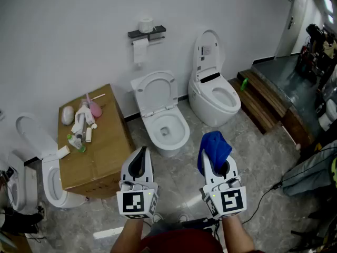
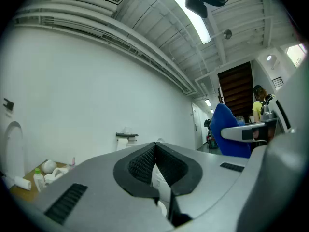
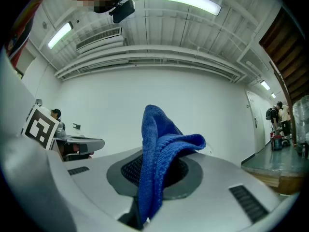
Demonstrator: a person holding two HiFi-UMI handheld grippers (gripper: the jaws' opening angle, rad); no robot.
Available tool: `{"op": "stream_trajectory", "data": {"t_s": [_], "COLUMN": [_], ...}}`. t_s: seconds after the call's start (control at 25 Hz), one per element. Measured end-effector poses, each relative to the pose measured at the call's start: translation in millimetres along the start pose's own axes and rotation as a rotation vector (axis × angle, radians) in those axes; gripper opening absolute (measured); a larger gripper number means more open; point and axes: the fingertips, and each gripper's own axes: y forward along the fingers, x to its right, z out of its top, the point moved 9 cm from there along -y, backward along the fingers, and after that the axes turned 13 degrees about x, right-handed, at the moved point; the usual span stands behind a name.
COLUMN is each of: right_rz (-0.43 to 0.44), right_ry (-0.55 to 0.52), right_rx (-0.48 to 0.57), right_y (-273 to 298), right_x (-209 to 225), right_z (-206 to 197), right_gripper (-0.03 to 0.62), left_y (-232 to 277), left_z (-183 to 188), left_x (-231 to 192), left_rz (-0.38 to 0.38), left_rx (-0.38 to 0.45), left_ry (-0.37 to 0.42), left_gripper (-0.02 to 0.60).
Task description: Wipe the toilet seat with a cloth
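**Cloth in the gripper, wiping not yet begun**

The person is standing on the grey tiled floor (image 1: 263, 157), holding both grippers out level, side by side. The right gripper (image 1: 216, 159) is clamping a blue knitted cloth (image 1: 215, 147). In the right gripper view the fabric is pinched between the dark ribbed pads, and a folded tuft is sticking up above the jaws. The left gripper (image 1: 141, 152) is carrying nothing, and in its own view the two jaws are pressing together with no object between them.

The most likely target is the white toilet in the middle (image 1: 181, 132), which is sitting straight ahead against the wall with its oval lid (image 1: 157, 91) propped up. Its seat ring is lying down over the bowl, well apart from the cloth and beyond both gripper tips. A second white toilet with a raised lid (image 1: 216, 107) is standing to its right. A third white toilet (image 1: 50, 181) is showing at the left, beside a brown cardboard box (image 1: 100, 157) with bottles on top. Which of the three is meant cannot be told from the pictures alone.

The task appears to be at its start: the cloth is secured, but no part of it is touching any seat. The approach to the bowl, the lowering of the cloth onto the ring and the whole wipe around it are all left to do.
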Motion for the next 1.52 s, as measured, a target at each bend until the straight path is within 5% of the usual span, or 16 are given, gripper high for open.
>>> {"op": "stream_trajectory", "data": {"t_s": [1.12,1.52], "right_rz": [0.011,-0.013], "right_ry": [0.016,0.019], "right_rx": [0.021,-0.008], "right_y": [-19.2,25.8], "right_x": [63.4,80.7], "right_z": [-7.2,-35.1], "right_gripper": [0.066,0.066], "left_y": [17.9,66.4], "left_z": [-9.2,-33.8], "left_x": [66.6,49.0], "left_rz": [0.011,0.001], "left_rx": [-0.015,-0.026], "left_ry": [0.059,0.050], "left_gripper": [0.015,0.015]}}
